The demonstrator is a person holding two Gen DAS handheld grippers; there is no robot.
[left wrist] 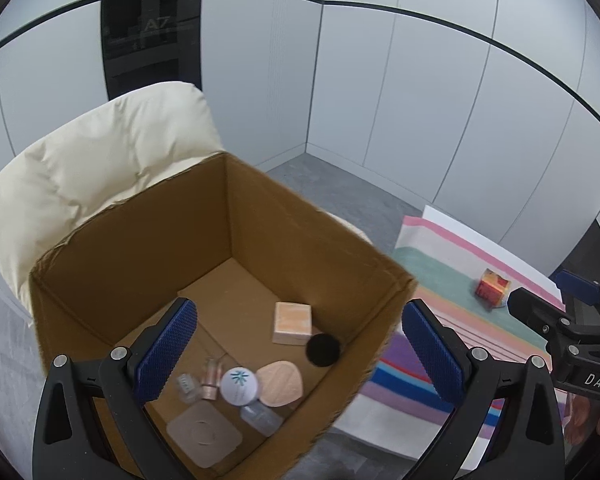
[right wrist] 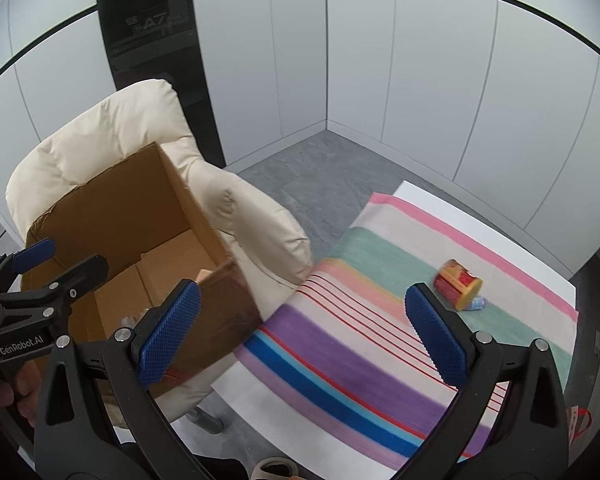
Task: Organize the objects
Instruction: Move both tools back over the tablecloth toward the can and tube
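Observation:
An open cardboard box (left wrist: 132, 240) rests on a cream chair and holds several small items: a peach box (left wrist: 293, 322), a black round lid (left wrist: 323, 350), a white jar (left wrist: 239, 386), a beige puff (left wrist: 281, 384) and small bottles. My left gripper (left wrist: 300, 352) hangs open above the box with nothing between its fingers. A red and yellow can (right wrist: 457, 284) lies on its side on the striped cloth (right wrist: 340, 360), with a small blue-white item beside it. Over the cloth's near part, my right gripper (right wrist: 304, 336) is open and empty. The same can (left wrist: 493, 287) shows in the left wrist view.
The cream padded chair (right wrist: 112, 136) under the box (right wrist: 112, 216) stands left of the table. White wall panels and a dark glass door close the back. Grey floor lies between chair and table. A roll of tape (right wrist: 274, 469) sits at the bottom edge.

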